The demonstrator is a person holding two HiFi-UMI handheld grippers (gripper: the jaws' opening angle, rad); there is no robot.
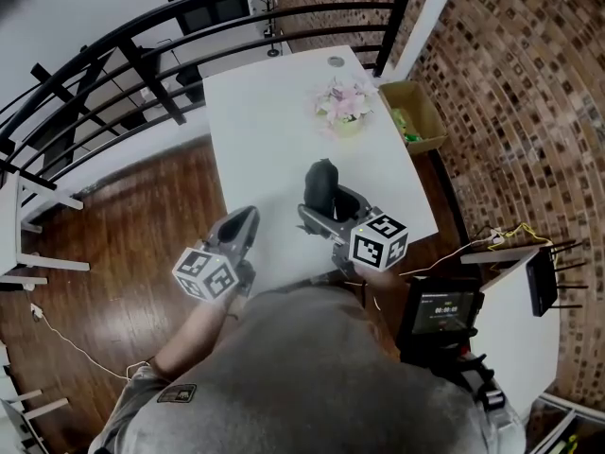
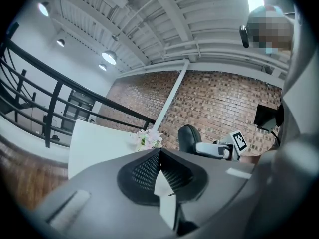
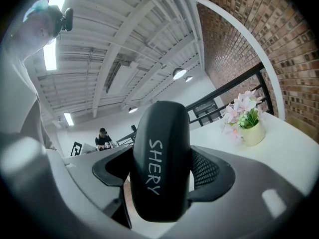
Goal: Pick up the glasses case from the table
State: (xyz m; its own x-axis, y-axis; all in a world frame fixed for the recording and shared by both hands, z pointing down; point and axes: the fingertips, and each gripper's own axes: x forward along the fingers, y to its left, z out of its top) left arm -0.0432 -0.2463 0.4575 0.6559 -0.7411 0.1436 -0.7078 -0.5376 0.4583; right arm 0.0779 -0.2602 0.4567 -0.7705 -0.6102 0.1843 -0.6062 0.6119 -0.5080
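Right gripper is clamped on the glasses case. The jaws are spread wide, with one pad on each flank of the black shell. The case stands on end between them, over the near edge of the table, towards its right corner. We judge it is lifted clear, but the head view doesn't show the gap under it. Left gripper has its jaws pressed together on nothing and hangs just beside, at the near edge, apart from the case.

Risks as we read them:
- The shell is smooth and rounded, and most of it stands above the pads – any tilt of the wrist could let it pivot or slide out.
- The jaws look close to their widest, so we expect little squeeze margin.
- A slip here means a drop at the near edge – it could bounce off the table onto the wood floor.
- Squeezing harder might spring the case's hinge; we can't see where the seam sits.
- The flower pot and the box sit at the far edge, well apart, so there is no collision worry there.
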